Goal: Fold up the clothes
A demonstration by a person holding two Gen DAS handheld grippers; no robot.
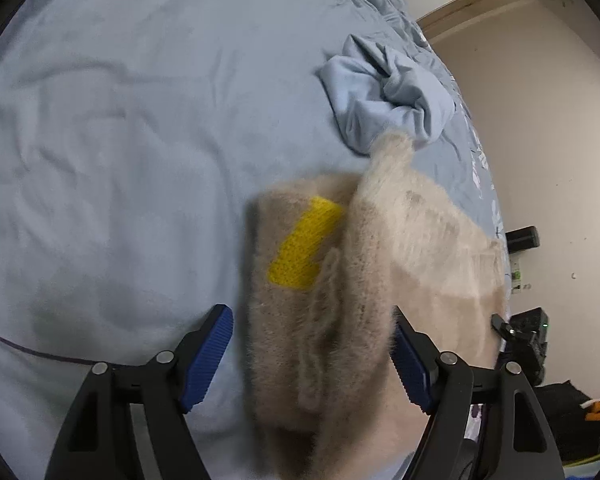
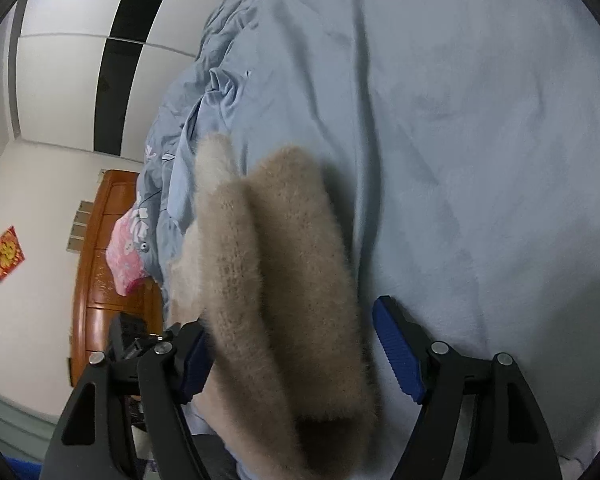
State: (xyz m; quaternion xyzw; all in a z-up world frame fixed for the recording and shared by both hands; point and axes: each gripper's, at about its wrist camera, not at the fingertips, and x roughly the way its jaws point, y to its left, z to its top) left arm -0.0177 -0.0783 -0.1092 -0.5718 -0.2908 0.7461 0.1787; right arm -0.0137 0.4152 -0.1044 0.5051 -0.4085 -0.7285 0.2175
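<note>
Left gripper (image 1: 314, 354): jaws spread wide; the fuzzy beige knitted sweater (image 1: 340, 280) lies between the blue ribbed pads (image 1: 208, 360), and no pad visibly presses on it. Ahead and to the left of this claw, the light blue bed sheet (image 1: 120, 140) is open; the bed edge runs close on its right. A crumpled light blue garment (image 1: 384, 96) lies beyond the sweater's far tip.

Right gripper (image 2: 286, 354): jaws likewise apart, the sweater (image 2: 284, 260) between them. Open sheet (image 2: 480, 140) extends ahead and right; the bed edge and a wooden cabinet (image 2: 100, 272) lie left.

The sweater is folded lengthwise, blurred, showing a yellow knitted patch (image 1: 304, 250).
</note>
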